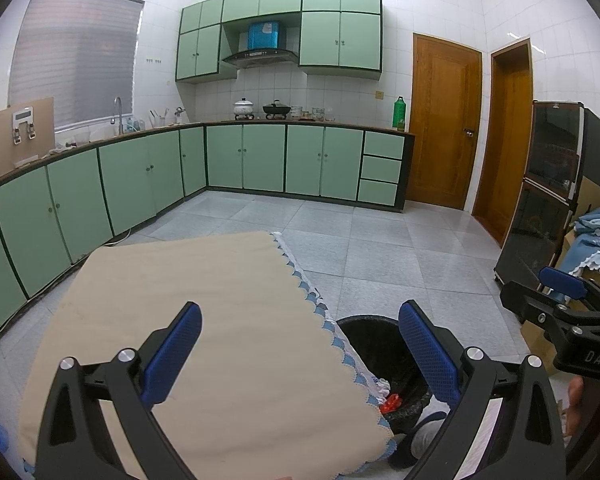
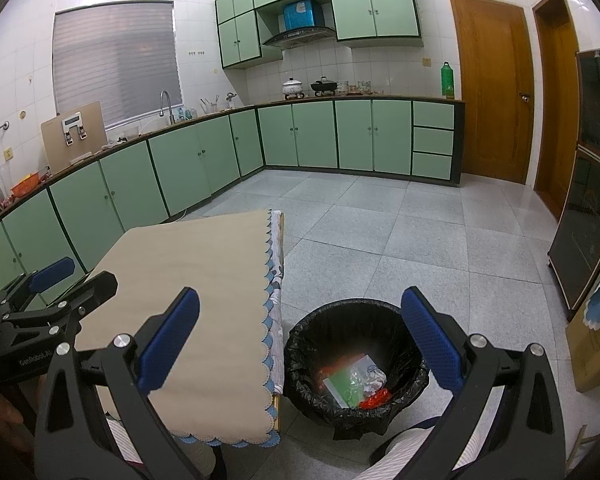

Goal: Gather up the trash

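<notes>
A matt beige cloth point(image 2: 204, 280) with scalloped blue trim covers the table. The bin point(image 2: 356, 364) is lined with crinkled, glossy black plastic and holds shiny plastic wrappers point(image 2: 356, 384). The floor tiles point(image 2: 380, 224) are polished speckled stone, the doors point(image 2: 492, 88) varnished wood, and the cabinet fronts point(image 2: 316, 136) smooth green.

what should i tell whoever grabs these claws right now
Left claw: open, empty, above the table's beige cloth.
Right claw: open, empty, over the table edge and the bin.
Bin: black-lined, on the floor beside the table; it holds a green-and-white packet, clear crumpled wrap and a red scrap.
Done: that trash is in the bin.
Left: no trash shows on the visible cloth; check whatever is out of view.
</notes>
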The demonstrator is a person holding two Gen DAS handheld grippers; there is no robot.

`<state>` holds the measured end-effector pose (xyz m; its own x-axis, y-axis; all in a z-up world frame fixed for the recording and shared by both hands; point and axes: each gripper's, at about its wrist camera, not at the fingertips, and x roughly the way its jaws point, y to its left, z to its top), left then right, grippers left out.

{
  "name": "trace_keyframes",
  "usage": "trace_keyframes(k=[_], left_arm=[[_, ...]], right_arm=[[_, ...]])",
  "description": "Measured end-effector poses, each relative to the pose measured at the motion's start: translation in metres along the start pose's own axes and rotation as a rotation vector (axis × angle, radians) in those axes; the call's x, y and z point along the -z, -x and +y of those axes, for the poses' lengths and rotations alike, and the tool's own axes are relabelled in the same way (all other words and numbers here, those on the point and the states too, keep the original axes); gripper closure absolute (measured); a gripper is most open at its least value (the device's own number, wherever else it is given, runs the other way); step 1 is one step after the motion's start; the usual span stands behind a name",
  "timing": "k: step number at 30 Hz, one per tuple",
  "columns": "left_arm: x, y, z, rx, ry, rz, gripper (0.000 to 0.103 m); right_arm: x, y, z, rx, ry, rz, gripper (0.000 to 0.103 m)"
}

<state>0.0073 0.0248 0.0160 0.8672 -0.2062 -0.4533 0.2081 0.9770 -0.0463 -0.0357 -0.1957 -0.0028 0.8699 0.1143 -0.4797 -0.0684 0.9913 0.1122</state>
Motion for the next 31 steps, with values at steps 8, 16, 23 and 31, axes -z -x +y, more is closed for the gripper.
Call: trace_keyframes(k=[8, 16, 23, 31], left_arm=[[-0.0013, 0.0008, 0.0006, -0.002, 0.000, 0.002, 0.006], [-0.0027, 0.0033, -0.0012, -0.005, -0.006, 0.003, 0.006], [-0.0026, 0.0040, -0.0035, -0.006, -0.005, 0.006, 0.006], [-0.0046, 0.0016, -0.0073, -0.010, -0.001, 0.015, 0.006]], right_arm=[[0.0003, 0.0002, 0.0001, 0.001, -0.001, 0.001, 0.005], [-0.0004, -0.0030, -0.0018, 0.001, 0.001, 0.007, 0.005], [-0.0006, -0.0031, -0.0027, 0.000, 0.001, 0.006, 0.005], [-0.0010, -0.0031, -0.0027, 0.000, 0.001, 0.008, 0.005]])
